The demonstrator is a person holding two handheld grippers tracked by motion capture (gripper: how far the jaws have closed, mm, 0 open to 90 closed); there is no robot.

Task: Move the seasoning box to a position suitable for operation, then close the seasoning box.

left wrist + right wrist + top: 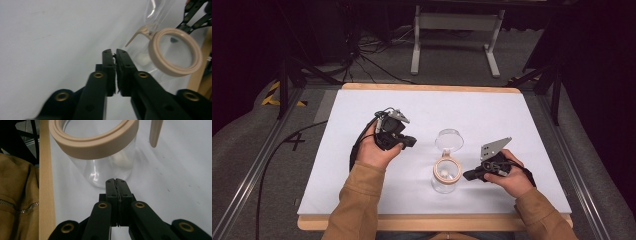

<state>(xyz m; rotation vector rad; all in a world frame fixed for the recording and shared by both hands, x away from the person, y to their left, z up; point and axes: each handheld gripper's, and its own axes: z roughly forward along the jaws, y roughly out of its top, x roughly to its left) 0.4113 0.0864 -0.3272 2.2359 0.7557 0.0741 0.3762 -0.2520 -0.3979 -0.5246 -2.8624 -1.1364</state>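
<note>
Both hand-held grippers have their jaws pressed together with nothing between them. Seen from its own camera, the left hand-held gripper [115,53] has its black pads meeting along nearly their whole length, with only a sliver of light near the base, and its tips hang over the bare white surface [50,37], apart from the jar. In the high view this left hand-held gripper [410,142] is held left of the jar, pointing right toward it.

The right hand-held gripper [116,182] likewise shows its pads flush together. Its tips sit just beside the lower wall of the clear glass jar [100,173]; whether they touch the glass cannot be told. From above, the right hand-held gripper [467,175] points left at the jar [446,179], which stands upright near the front middle of the surface [492,115].

A beige ring [447,170] circles the jar's open mouth. Its clear lid [449,140] is swung open behind it, on the far side. A small pale object [444,174] lies inside the jar; its kind is too small to tell.
</note>
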